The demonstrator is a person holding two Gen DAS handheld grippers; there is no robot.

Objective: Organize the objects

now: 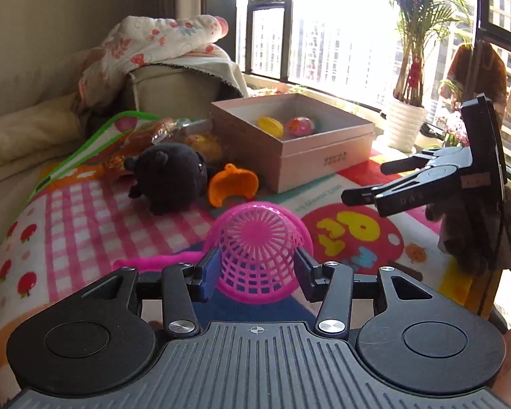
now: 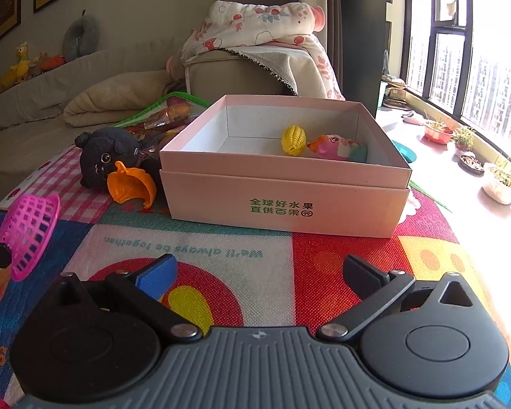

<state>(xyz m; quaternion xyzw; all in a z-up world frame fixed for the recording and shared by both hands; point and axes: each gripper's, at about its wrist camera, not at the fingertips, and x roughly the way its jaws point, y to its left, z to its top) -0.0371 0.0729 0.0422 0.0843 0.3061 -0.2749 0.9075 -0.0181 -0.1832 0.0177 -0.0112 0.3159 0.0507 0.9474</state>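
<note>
You're clamping the pink basket [image 1: 260, 248] in the left gripper [image 1: 257, 267]; right gripper [image 2: 260, 272] hanging open. Box [image 2: 282, 201] holding two toys; black plush [image 2: 102, 158], orange scoop [image 2: 129, 184] waiting.

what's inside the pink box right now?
Inside the pink box: a yellow corn toy and a pink fish toy, both toward its right side. The near wall hides the floor just behind it.
</note>
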